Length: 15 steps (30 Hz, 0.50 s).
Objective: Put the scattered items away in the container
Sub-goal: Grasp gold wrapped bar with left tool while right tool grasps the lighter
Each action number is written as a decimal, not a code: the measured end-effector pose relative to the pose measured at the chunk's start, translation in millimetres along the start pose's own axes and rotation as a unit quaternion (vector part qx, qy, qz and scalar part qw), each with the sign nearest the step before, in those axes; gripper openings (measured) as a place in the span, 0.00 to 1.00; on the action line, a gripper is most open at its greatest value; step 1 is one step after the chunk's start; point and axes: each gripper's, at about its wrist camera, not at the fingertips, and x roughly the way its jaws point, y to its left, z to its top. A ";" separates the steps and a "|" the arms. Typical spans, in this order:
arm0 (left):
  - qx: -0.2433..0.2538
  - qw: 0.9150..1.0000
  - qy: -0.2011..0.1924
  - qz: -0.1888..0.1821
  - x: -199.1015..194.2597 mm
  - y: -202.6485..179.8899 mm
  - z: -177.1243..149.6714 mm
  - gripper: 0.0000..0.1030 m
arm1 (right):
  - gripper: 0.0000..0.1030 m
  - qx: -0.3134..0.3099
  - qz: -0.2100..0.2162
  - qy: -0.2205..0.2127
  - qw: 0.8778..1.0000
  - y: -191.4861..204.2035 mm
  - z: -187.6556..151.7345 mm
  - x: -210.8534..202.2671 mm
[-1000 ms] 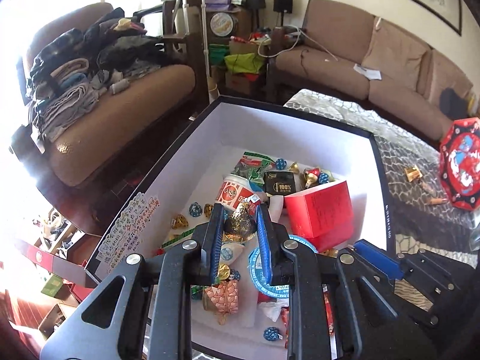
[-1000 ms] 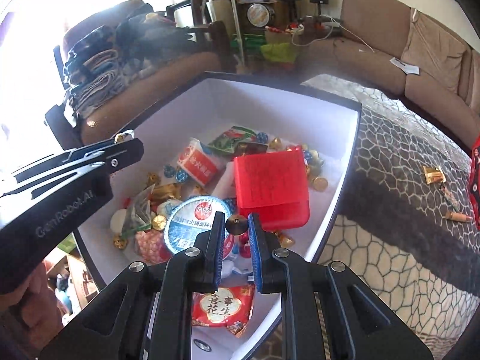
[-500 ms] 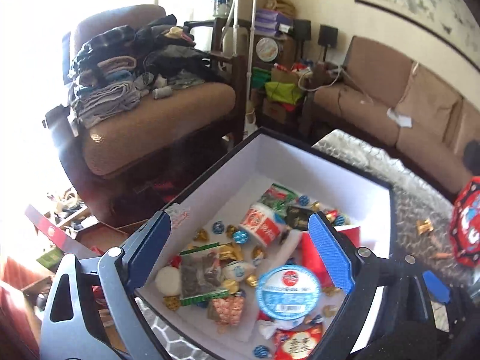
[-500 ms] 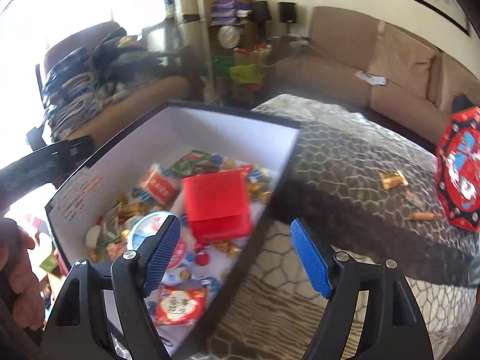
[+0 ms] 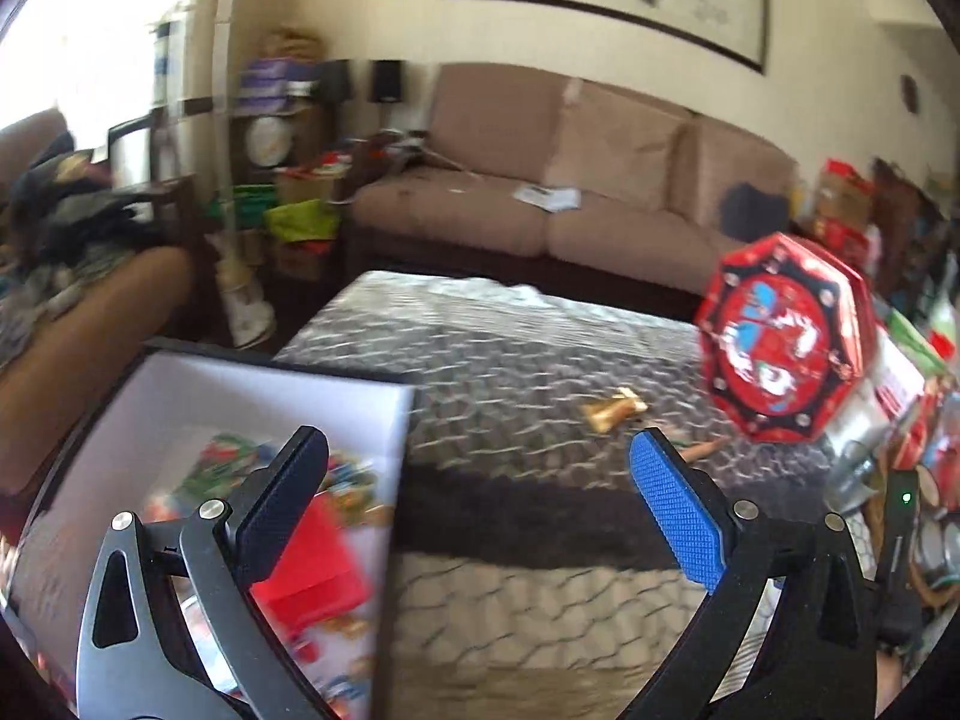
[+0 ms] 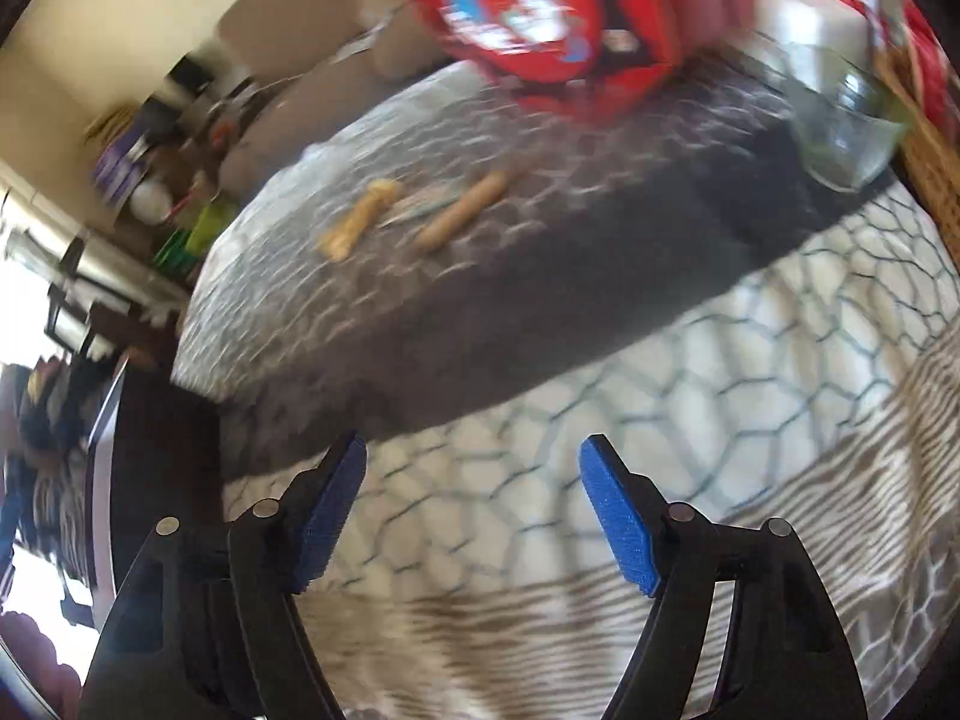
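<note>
The white box with a black rim [image 5: 270, 384] sits at the table's left end and holds several sweets and a red box [image 5: 312, 576]. A gold wrapped sweet [image 5: 615, 409] and a brown stick-shaped sweet [image 5: 699, 452] lie on the patterned tablecloth. My left gripper [image 5: 480, 504] is open and empty, above the box's right edge. My right gripper [image 6: 474, 516] is open and empty over the cloth, with the gold sweet [image 6: 360, 228] and the brown stick [image 6: 462, 217] lying ahead of it. Both views are blurred.
A red octagonal tin [image 5: 786, 339] stands at the table's right, also in the right wrist view [image 6: 540, 12]. A glass bowl [image 6: 846, 120] and a wicker basket [image 6: 924, 138] sit beside it. Sofas [image 5: 570, 180] stand behind the table.
Both grippers released their sweets into the box, opened, and swung right, away from the box, over the cloth toward the loose sweets.
</note>
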 end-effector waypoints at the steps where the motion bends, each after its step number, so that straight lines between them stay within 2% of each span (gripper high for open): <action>1: 0.023 1.000 0.008 -0.009 22.8 -18.9 7.6 0.98 | 0.72 0.004 -0.006 -0.006 1.000 -6.7 10.6 -0.7; 3: 0.059 0.998 0.025 -0.021 70.6 -50.0 12.3 0.98 | 0.72 0.012 -0.013 -0.004 1.000 -14.4 33.6 4.4; 5: 0.092 0.994 0.048 -0.038 119.0 -73.1 9.0 0.90 | 0.70 0.019 -0.019 0.007 1.000 -16.3 61.8 19.5; 6: 0.111 0.991 0.056 -0.046 143.1 -84.4 2.7 0.81 | 0.66 0.019 -0.026 0.012 0.999 -14.6 77.2 30.0; 7: 0.130 0.988 0.062 -0.050 163.5 -93.5 -4.1 0.78 | 0.65 0.016 -0.032 0.017 0.999 -11.5 89.3 40.0; 9: 0.164 0.983 0.067 -0.050 197.9 -109.8 -18.7 0.77 | 0.63 0.001 -0.050 0.036 0.998 0.4 111.9 68.1; 11: 0.185 0.979 0.062 -0.057 225.3 -118.1 -28.6 0.77 | 0.58 -0.013 -0.066 0.063 0.996 8.1 125.5 97.1; 12: 0.189 0.979 0.058 -0.059 232.8 -119.2 -32.5 0.77 | 0.52 -0.017 -0.070 0.074 0.995 13.1 130.0 110.4; 13: 0.193 0.978 0.057 -0.059 242.4 -120.3 -35.5 0.77 | 0.52 -0.018 -0.073 0.082 0.994 16.5 133.8 121.3; 15: 0.210 0.974 0.055 -0.061 256.7 -122.1 -38.4 0.78 | 0.55 -0.022 -0.076 0.071 0.994 23.3 142.4 130.6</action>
